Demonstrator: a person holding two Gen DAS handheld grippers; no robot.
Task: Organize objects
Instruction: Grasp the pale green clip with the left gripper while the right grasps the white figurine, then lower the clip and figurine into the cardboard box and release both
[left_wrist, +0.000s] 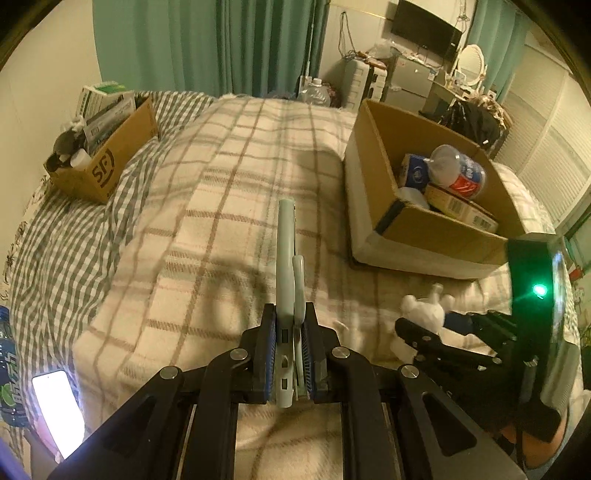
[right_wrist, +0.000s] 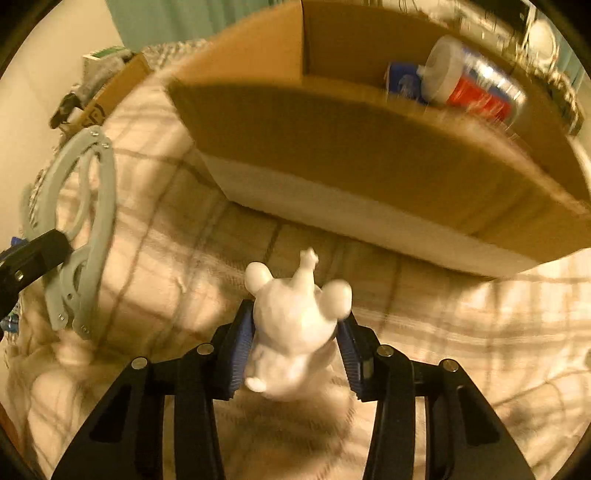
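My left gripper (left_wrist: 290, 325) is shut on a pale green flat plastic frame (left_wrist: 286, 258), held edge-on above the plaid blanket; the frame shows side-on in the right wrist view (right_wrist: 85, 221). My right gripper (right_wrist: 295, 325) is shut on a white animal figurine (right_wrist: 295, 325) just above the blanket, in front of the big cardboard box (right_wrist: 332, 129). In the left wrist view the figurine (left_wrist: 424, 310) and right gripper (left_wrist: 424, 332) are at lower right, below that box (left_wrist: 373, 177).
The big box holds a plastic bottle (left_wrist: 458, 171) and small cartons. A second cardboard box (left_wrist: 107, 162) with packets stands at the bed's far left. A lit phone (left_wrist: 55, 410) and a green bottle (left_wrist: 9, 373) lie at lower left. Curtains and furniture stand behind.
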